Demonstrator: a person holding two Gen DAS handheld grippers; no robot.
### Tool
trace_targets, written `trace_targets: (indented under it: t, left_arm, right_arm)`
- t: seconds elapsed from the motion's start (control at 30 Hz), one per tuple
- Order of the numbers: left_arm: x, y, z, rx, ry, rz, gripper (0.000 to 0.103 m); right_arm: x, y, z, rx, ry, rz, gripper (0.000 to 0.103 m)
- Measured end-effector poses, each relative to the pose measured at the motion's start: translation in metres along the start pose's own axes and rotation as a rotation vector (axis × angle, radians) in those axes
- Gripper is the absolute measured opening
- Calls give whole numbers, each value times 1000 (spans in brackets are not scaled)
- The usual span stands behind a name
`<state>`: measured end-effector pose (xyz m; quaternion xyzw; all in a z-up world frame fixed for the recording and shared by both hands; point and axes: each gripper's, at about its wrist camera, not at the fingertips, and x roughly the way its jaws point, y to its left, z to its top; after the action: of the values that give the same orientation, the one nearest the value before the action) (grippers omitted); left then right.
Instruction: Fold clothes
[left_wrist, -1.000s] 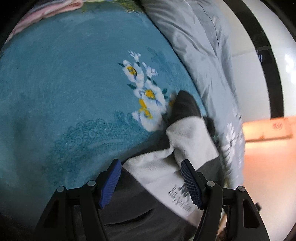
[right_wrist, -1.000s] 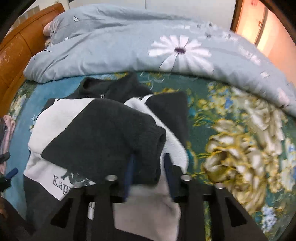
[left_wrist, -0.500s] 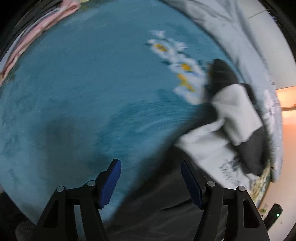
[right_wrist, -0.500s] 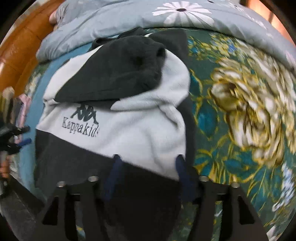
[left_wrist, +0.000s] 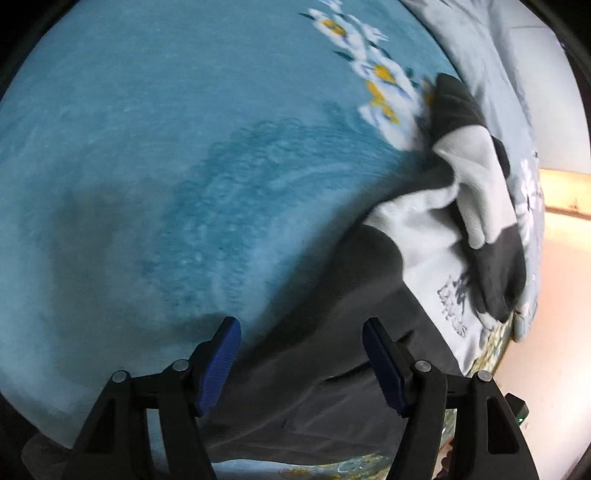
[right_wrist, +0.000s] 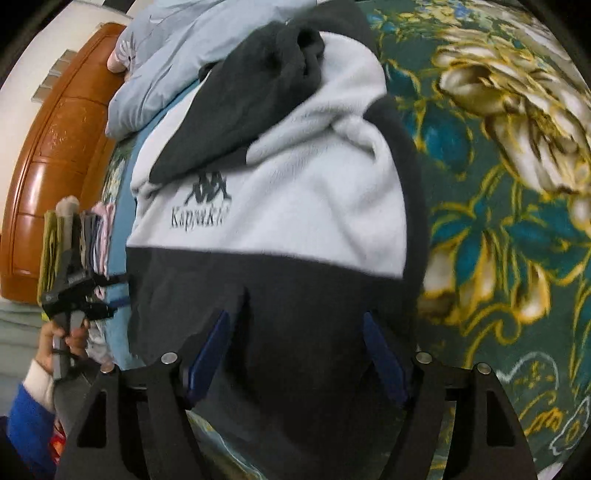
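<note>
Garment: black-and-white sweatshirt (right_wrist: 280, 206) lying on the floral bedspread (right_wrist: 498, 229).
Left gripper (left_wrist: 301, 354): jaws apart, empty, over the dark hem.
Right gripper (right_wrist: 295, 350): jaws opening, straddling the hem, not pinching.
Axis: hem at 6 o'clock, collar at 12 in the right view.
Advice: grip both hem corners evenly, fold toward collar.

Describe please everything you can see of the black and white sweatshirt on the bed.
The sweatshirt looks like soft fleece, with a white chest band, a black lower body and a black printed logo. It lies flat on the floral blanket, one black sleeve folded across the chest. Its dark hem lies under both open grippers; neither grips it.
</note>
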<state>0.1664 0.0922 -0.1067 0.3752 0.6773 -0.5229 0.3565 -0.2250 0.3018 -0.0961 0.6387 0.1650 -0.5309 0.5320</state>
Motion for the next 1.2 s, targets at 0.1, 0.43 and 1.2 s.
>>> trace_targets:
  t: [0.1, 0.43, 1.2]
  left_arm:
    - [5, -1, 1, 10, 17, 22, 72]
    - [6, 1, 6, 19, 10, 124, 72]
    - [-19, 23, 2, -22, -13, 54, 9]
  right_arm:
    - [-18, -14, -6, 23, -32, 32, 75]
    - [-26, -58, -27, 180, -86, 0, 75]
    - [0, -14, -39, 238, 10, 327, 9]
